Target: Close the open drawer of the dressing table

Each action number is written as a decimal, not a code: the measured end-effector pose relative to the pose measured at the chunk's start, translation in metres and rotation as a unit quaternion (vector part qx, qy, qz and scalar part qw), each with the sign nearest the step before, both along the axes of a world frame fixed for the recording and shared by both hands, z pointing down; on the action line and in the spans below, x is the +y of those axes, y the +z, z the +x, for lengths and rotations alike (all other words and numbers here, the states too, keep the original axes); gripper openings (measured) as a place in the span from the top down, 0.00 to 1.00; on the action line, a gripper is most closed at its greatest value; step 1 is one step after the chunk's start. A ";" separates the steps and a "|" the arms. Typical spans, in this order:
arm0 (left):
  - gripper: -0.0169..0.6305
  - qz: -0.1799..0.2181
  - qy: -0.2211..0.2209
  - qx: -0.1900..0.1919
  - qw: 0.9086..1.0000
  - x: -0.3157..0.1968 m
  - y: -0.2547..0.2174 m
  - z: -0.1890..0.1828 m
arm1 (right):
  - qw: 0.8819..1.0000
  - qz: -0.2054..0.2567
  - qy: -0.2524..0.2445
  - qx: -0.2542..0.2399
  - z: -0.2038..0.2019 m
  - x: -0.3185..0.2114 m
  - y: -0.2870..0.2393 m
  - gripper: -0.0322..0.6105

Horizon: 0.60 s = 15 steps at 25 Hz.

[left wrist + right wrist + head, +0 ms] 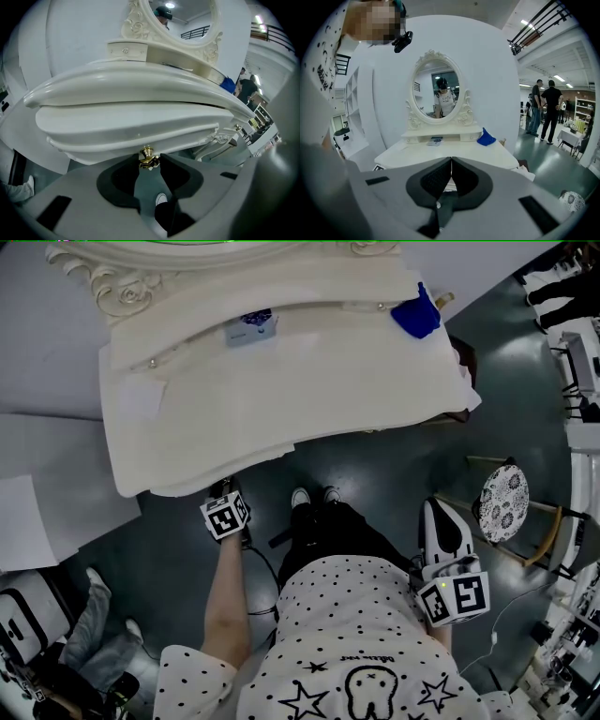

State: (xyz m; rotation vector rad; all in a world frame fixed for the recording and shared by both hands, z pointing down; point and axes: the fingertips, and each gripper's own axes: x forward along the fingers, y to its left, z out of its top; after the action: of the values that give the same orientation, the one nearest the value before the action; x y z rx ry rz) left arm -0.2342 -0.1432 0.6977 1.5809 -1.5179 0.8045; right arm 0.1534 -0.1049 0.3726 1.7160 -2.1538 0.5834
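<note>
Nearest in the head view, a dotted shirt (356,634). Beyond it, the left gripper (228,493), tucked against the front edge of the dressing table (281,409). Just there, the drawer (192,484), showing under the top and only slightly proud of it, by the look of things. Off to the right and well apart from the table, the right gripper (439,521), idle near a patterned stool (504,502). In the left gripper view, nearest of all, the grey jaws, standing apart with a gold knob (147,154) lodged between their tips and apparently clamped there. Above the knob, the drawer's front, a long pale curved band beneath the overhanging top. Judged stiff painted wood, glossy and slippery on the face, fairly weighty yet likely easy on its runners. Best held by that knob at mid-front, small and probably the one delicate part, so to be pushed square rather than wrenched. Long axis lying side to side along the table's front; face turned toward the person; travel straight back toward the mirror (180,18). In the right gripper view, nearest, the right gripper's jaws, pressed together with nothing between them. Farther off, the whole table, with the oval mirror upright at the back and a blue cloth (486,137) on top to the right. Drawer hidden here behind the jaws.
</note>
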 end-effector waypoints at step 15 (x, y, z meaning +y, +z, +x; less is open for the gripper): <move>0.74 0.012 -0.002 -0.004 1.000 -0.026 0.000 -0.005 | 1.000 0.002 -0.001 0.004 0.001 0.000 -0.001 0.94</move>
State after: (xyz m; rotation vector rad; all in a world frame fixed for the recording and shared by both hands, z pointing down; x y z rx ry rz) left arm -0.2391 -0.1687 0.6976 1.5946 -1.5406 0.7939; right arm 0.1546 -0.1048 0.3714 1.7150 -2.1523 0.5731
